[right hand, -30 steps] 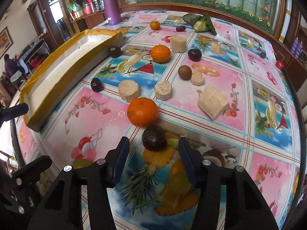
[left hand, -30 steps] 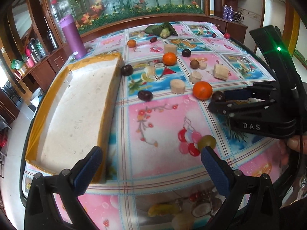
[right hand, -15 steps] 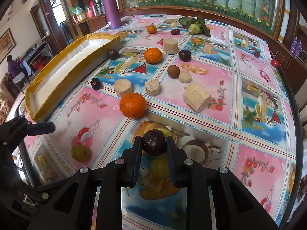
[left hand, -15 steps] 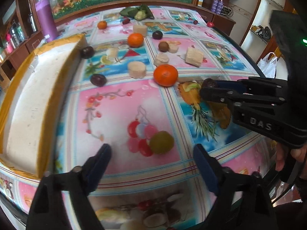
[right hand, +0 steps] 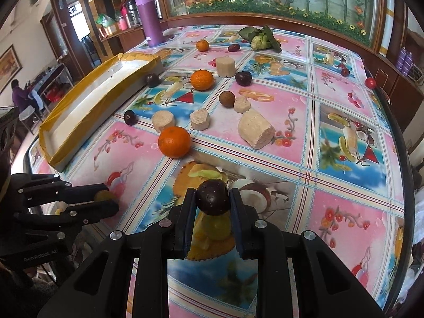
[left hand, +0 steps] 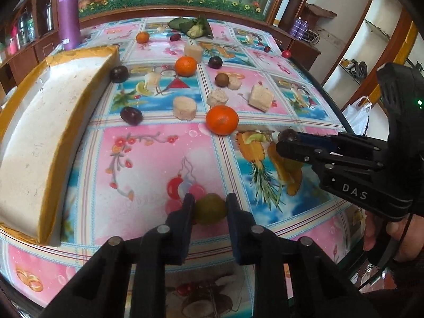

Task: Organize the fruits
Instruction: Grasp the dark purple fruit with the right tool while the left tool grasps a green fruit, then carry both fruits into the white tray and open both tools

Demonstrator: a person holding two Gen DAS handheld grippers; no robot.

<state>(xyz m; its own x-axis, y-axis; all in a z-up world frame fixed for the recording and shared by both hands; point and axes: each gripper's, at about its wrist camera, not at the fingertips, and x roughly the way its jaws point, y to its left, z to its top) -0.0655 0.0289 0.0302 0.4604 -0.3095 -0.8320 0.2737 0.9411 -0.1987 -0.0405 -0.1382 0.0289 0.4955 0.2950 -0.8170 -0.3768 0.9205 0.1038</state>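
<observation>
A green round fruit sits on the fruit-print tablecloth near the front edge, and my left gripper is shut on it. The right wrist view shows that gripper at lower left with the green fruit between its tips. My right gripper is shut on a dark purple-brown fruit over the pineapple picture. It reaches in from the right in the left wrist view. An orange lies just beyond. A long white tray with a yellow rim lies at the left.
More oranges, dark plums, a brown fruit and pale cut chunks are scattered mid-table. A purple flask and a leafy vegetable stand at the back. The table edge curves close on the right.
My left gripper tilted down over the green fruit and shut on it. My right gripper shut on the dark fruit and has drawn it slightly back from the orange.
</observation>
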